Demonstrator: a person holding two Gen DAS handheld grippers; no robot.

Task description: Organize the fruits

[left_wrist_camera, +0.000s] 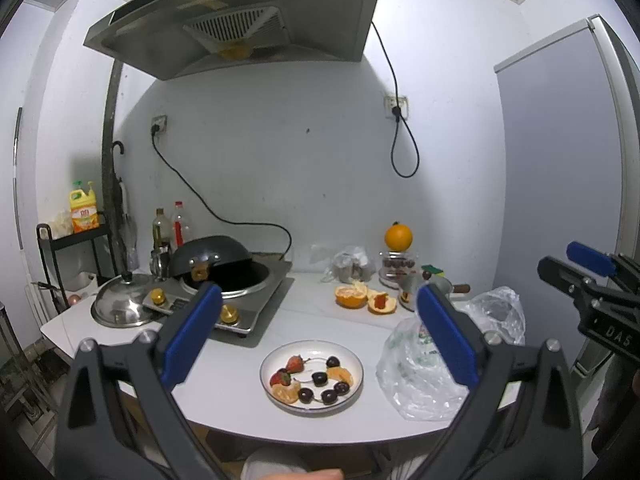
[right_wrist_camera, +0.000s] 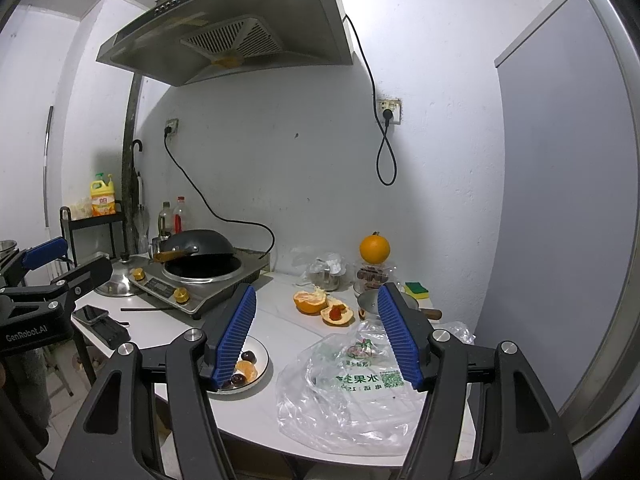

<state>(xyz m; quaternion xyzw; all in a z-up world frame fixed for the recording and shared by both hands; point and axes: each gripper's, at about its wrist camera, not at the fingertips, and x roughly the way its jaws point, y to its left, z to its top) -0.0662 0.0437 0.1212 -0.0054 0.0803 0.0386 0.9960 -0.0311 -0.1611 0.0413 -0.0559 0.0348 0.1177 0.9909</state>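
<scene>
In the left wrist view, your left gripper hangs above the white bench with its jaws released and nothing between them. Directly below sits the white plate, which carries strawberries, dark cherries and peeled orange segments. A crumpled plastic bag lies just right of the plate. Orange peel halves lie farther back, and a whole orange stands on a jar.

In the right wrist view, your right gripper has its jaws released and empty, poised over the plastic bag. The plate is lower left, partly hidden behind the left jaw.
</scene>
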